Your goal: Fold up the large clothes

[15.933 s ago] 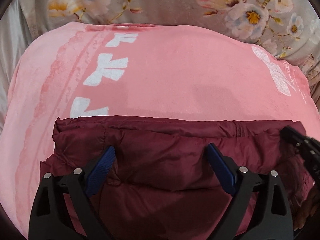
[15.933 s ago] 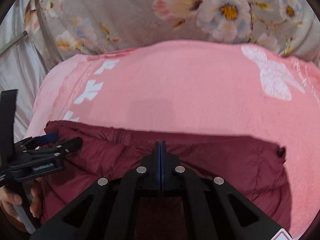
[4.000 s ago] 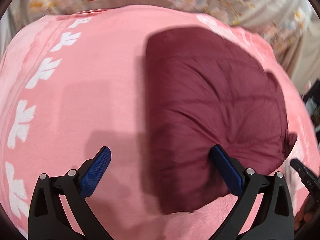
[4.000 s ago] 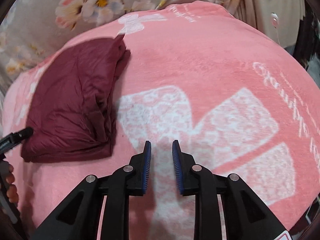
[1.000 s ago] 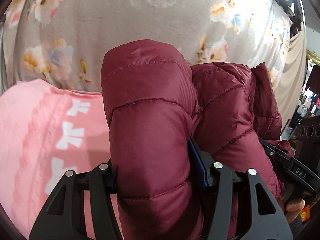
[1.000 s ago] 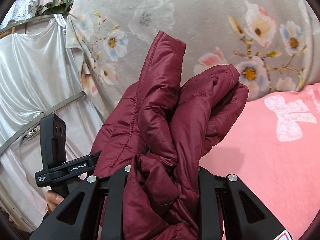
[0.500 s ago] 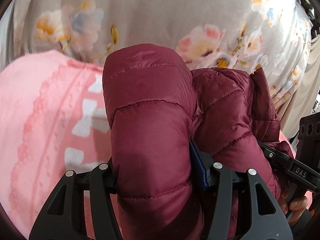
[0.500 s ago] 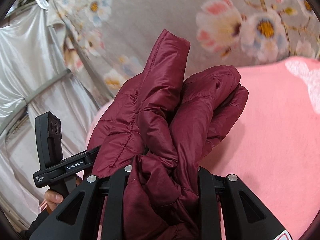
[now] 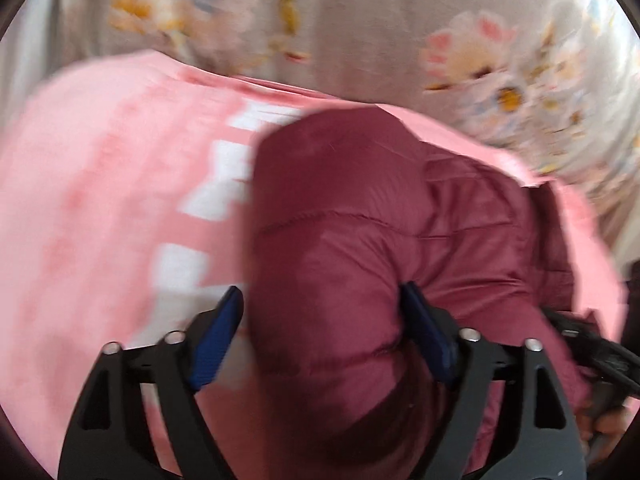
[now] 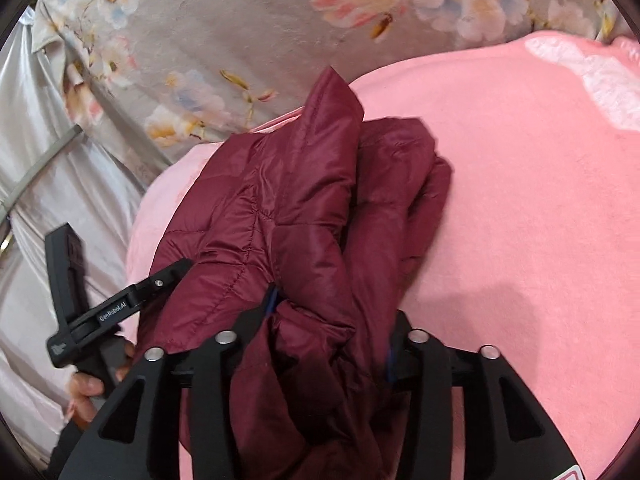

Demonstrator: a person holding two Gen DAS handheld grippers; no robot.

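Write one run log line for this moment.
left gripper: opening, maroon puffer jacket between | right gripper: opening, jacket between | under: pink blanket

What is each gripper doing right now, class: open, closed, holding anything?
Left gripper: jaws opening, letting go of the maroon puffer jacket between them.
Right gripper: jaws opening, jacket folds bunched between them; contact cannot be told.
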